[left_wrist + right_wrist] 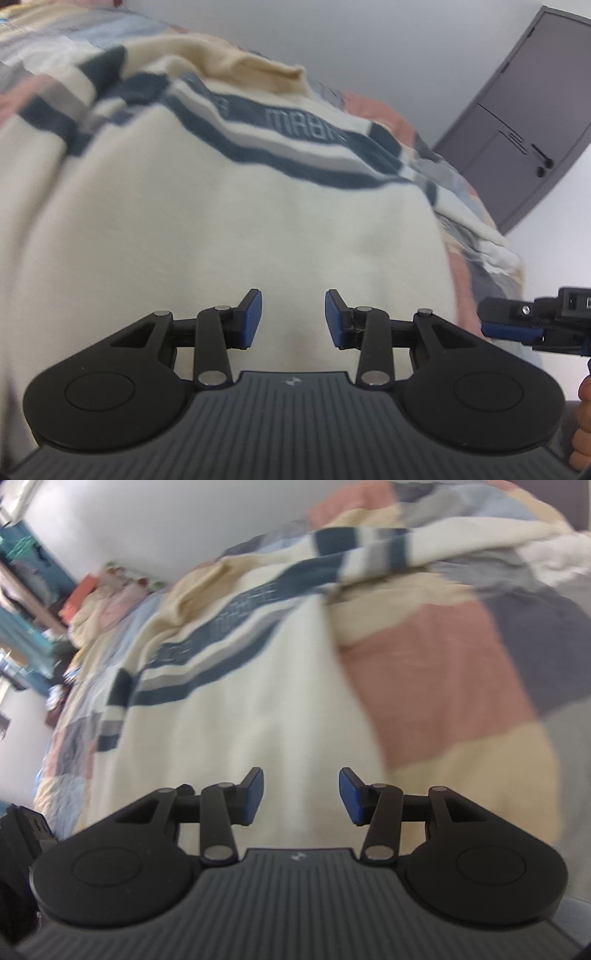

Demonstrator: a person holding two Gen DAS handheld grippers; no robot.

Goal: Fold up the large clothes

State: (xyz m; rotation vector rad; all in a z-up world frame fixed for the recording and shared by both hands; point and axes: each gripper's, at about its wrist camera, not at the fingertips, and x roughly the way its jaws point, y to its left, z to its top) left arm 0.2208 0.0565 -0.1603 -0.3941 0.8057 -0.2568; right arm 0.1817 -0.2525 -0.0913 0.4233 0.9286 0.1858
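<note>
My sweater (221,229) lies spread on the quilt (461,686) of the bed, body flat, one striped sleeve (369,550) flung out across the patches; I judge the folding barely begun. My left gripper (293,317) and right gripper (301,795) hover over it, jaws part-open, holding nothing. Nothing blocks me; a door (517,122) stands beyond.

Home bedroom: patchwork quilt (443,672), grey door (517,122).

White walls (388,44), grey door (517,140), patchwork quilt (461,672), perhaps shelves (22,602).
</note>
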